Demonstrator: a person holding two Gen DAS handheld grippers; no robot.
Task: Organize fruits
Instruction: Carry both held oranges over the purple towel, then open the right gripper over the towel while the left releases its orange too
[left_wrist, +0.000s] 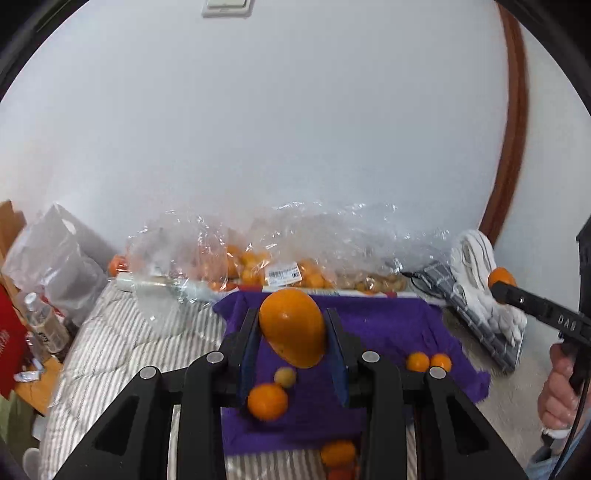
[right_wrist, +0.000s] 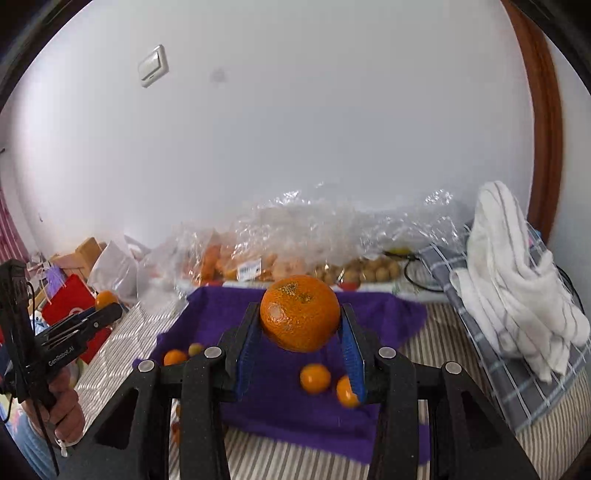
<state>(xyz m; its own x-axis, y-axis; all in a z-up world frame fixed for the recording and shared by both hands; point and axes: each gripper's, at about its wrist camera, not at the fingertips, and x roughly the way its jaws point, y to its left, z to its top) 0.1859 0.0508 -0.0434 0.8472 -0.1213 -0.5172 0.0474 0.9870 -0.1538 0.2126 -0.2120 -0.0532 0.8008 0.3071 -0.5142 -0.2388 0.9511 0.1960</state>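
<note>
I am looking at a white wall (right_wrist: 295, 147) with a light switch (right_wrist: 153, 65) and a brown door frame (right_wrist: 546, 110) at the right, above a grey-striped bedcover (left_wrist: 122, 350). Crinkled clear plastic bags (right_wrist: 332, 229) of orange fruit lie along the wall, with a white towel (right_wrist: 517, 280) on a checked cloth to the right. A purple cloth (left_wrist: 388, 332) is spread on the bedcover, and small oranges (right_wrist: 315, 377) lie loose on it. My left gripper (left_wrist: 291, 328) is clenched on an elongated orange fruit (left_wrist: 292, 326), which sits between the blue pads near the fingertips, raised above the cloth. My right gripper (right_wrist: 300, 317) is clamped on a round mandarin (right_wrist: 300, 313), likewise squeezed between its blue pads, up off the cloth.
</note>
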